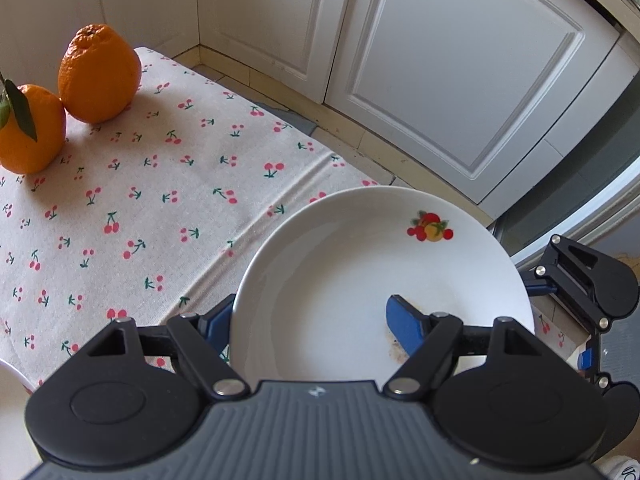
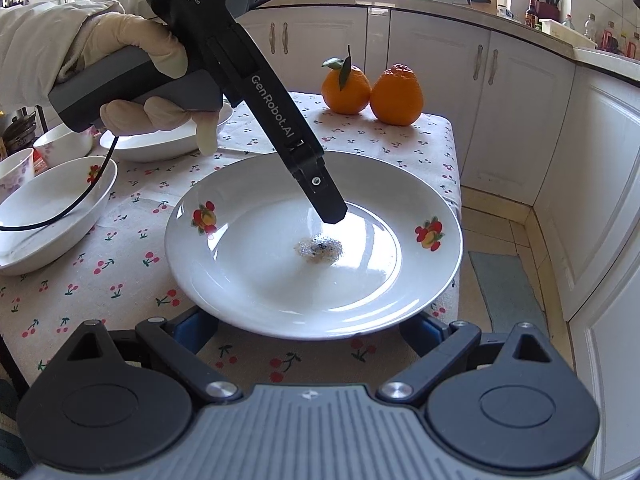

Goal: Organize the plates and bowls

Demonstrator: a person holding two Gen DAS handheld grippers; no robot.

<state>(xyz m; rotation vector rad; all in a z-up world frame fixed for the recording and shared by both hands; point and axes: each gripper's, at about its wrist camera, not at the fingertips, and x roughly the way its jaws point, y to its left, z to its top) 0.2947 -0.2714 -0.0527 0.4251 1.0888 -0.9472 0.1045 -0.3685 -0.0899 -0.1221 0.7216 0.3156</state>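
Note:
A white plate with fruit decals lies on the cherry-print tablecloth near the table's right edge; it also shows in the left wrist view. My left gripper is wide open astride the plate's rim, one blue finger inside the plate and the other under the rim outside. In the right wrist view its tip points down into the plate. My right gripper is open, its blue fingers low at the plate's near rim, partly hidden beneath it.
Two oranges stand at the table's far edge. White bowls and a shallow dish sit at the left, with a small cup. White cabinets and tiled floor lie beyond the table's edge.

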